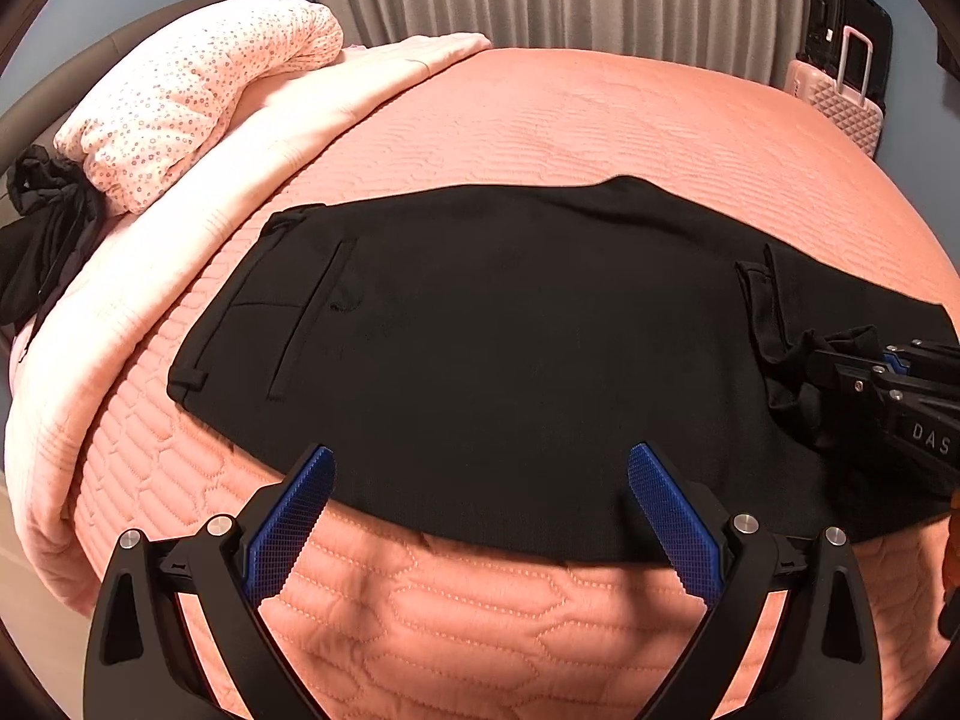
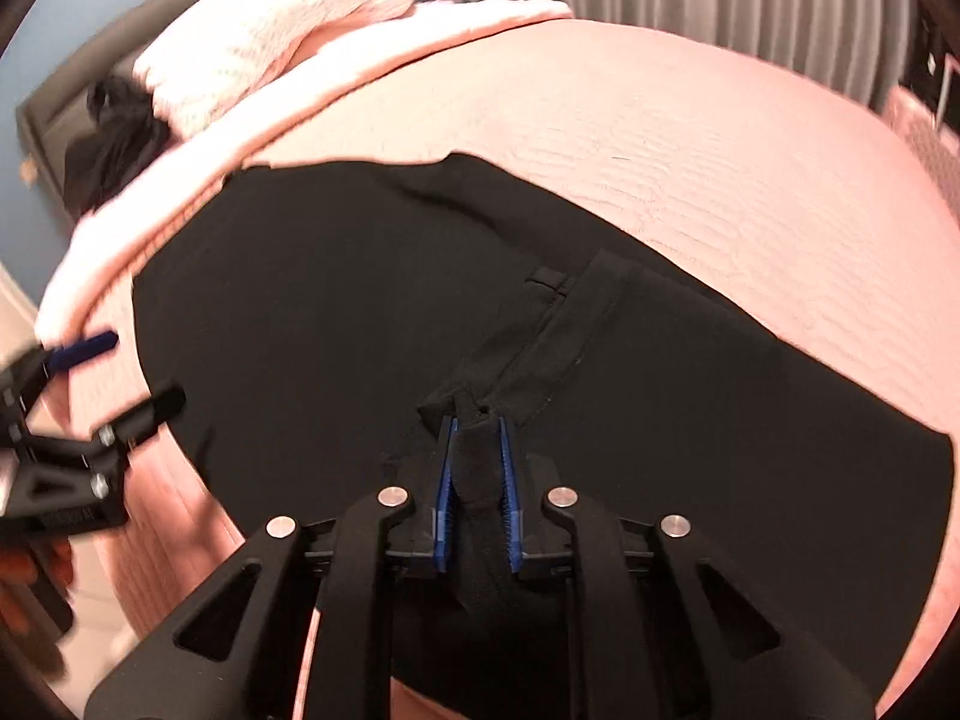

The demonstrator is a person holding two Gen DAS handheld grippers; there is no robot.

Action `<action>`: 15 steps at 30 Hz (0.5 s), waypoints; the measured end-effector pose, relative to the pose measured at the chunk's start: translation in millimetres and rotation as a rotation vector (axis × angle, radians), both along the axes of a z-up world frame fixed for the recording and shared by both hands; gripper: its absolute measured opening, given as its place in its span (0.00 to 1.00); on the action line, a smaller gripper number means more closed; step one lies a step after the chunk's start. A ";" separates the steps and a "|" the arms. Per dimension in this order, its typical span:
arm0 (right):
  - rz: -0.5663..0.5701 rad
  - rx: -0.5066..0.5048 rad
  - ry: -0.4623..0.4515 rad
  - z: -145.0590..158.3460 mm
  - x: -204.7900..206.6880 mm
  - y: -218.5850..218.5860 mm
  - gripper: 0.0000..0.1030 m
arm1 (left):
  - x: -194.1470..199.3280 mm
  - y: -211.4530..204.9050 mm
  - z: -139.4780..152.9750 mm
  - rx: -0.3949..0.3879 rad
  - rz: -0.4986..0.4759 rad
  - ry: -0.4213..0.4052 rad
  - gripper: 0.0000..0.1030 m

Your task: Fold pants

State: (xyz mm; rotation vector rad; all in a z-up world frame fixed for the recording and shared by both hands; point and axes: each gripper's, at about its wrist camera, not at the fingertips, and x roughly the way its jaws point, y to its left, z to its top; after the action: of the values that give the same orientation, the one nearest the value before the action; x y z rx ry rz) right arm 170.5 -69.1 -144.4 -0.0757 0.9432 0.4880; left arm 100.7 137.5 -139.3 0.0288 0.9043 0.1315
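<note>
Black pants [image 1: 480, 330] spread flat across the bed [image 1: 600, 120]. Right gripper [image 2: 475, 468] pinched tight on a bunched hem; left gripper [image 1: 480, 516] wide apart, holding nothing (just over near edge). Best: lift slowly, carry fold across evenly.
</note>
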 end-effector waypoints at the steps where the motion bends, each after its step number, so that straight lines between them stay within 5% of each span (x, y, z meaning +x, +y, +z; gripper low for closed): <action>1: -0.010 -0.010 -0.004 -2.1 0.9 0.5 0.12 | 0.2 0.8 1.3 -0.003 0.004 -0.008 0.95; 6: -0.034 -0.008 -0.011 -16.2 3.5 19.0 0.15 | 6.0 7.2 -7.0 0.000 0.025 0.019 0.95; 8: -0.033 0.022 0.007 -5.4 -2.8 18.3 0.27 | 3.5 12.8 -7.4 -0.006 0.036 0.019 0.95; 9: -0.009 0.038 -0.005 2.3 -11.2 16.9 0.34 | 2.1 15.9 -7.0 -0.007 0.040 0.020 0.95; 11: 0.018 0.048 -0.051 18.0 -29.6 10.6 0.80 | -0.5 23.1 -7.7 -0.004 0.040 0.020 0.95; 13: 0.039 0.046 -0.085 27.0 -37.8 5.1 0.83 | -1.1 28.1 -10.9 0.004 0.041 0.028 0.95; 15: 0.013 0.022 -0.074 27.3 -29.8 -0.4 0.71 | -1.0 30.1 -14.2 0.007 0.046 0.033 0.95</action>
State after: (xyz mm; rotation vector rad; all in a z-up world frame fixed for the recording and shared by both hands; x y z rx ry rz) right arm 140.8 -69.4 -117.1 -0.0793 0.8655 0.5044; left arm 99.7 167.6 -153.5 0.0162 0.9374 0.1774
